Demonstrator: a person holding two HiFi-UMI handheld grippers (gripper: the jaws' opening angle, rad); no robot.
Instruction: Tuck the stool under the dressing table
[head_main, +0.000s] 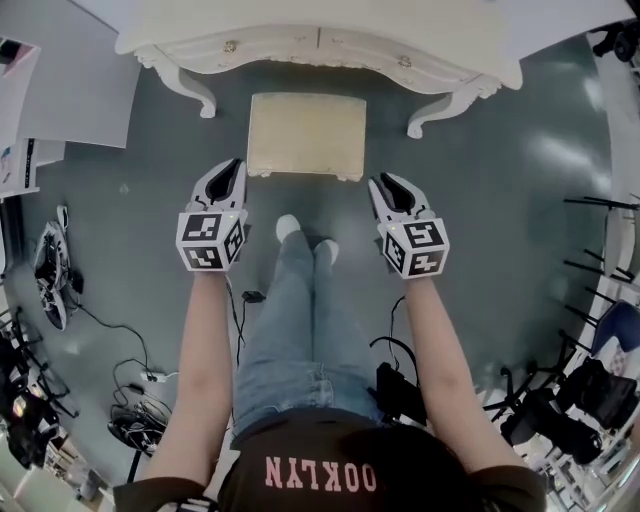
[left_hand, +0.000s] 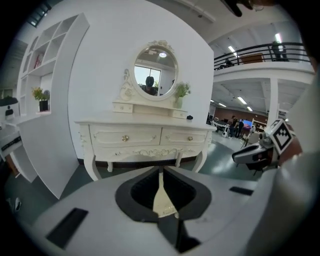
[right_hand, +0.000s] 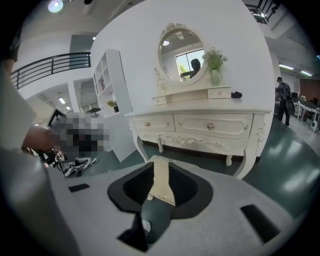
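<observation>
A cream cushioned stool (head_main: 305, 135) stands on the grey floor just in front of the white dressing table (head_main: 300, 40), between its curved front legs. My left gripper (head_main: 232, 163) hovers off the stool's near left corner, jaws shut and empty. Off the near right corner hangs my right gripper (head_main: 385, 180), its jaws a little apart and gripping nothing. In the left gripper view the stool (left_hand: 162, 200) shows as a thin sliver past the left gripper (left_hand: 161, 170), with the table (left_hand: 145, 137) beyond. In the right gripper view a wider strip of stool (right_hand: 161, 185) lies past the right gripper (right_hand: 159, 160).
The person's feet (head_main: 300, 235) stand right behind the stool. Cables (head_main: 130, 400) and shoes (head_main: 50, 265) lie on the floor at left. A white shelf unit (left_hand: 45, 100) stands left of the table. Racks and bags (head_main: 560, 410) crowd the right side.
</observation>
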